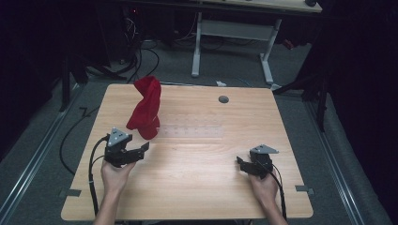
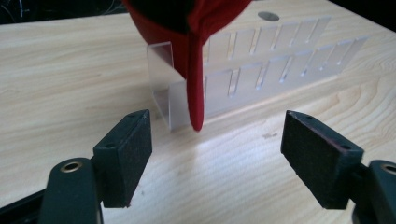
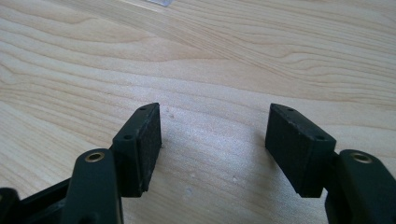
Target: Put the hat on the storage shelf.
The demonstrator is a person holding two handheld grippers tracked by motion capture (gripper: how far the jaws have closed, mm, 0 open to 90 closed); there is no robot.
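1. Hard to make out: the clear plastic slotted rack (image 1: 190, 131) is nearly invisible at centre of the high view; in my left gripper view (image 2: 261, 70) it reads as two rows of upright dividers, its left end hidden behind the red cloth.
2. The red fabric cloth (image 1: 145, 108) stands bunched, upper left of centre in the high view. In my left gripper view (image 2: 194, 42) its top is cut off by the frame edge; a narrow tail hangs down in front of the rack's end.
3. Whether the cloth sits in a slot or only drapes over the rack end, I cannot tell. The other slots look empty.
4. Count: one cloth, one rack, two grippers, one grey round insert (image 1: 223, 99) in the light wooden table (image 1: 187, 187).
5. My left gripper (image 1: 141, 151) sits at lower left, near the cloth, jaws wide apart, holding nothing.
6. My right gripper (image 1: 241, 165) sits at lower right, well apart from the rack, jaws apart over bare wood.
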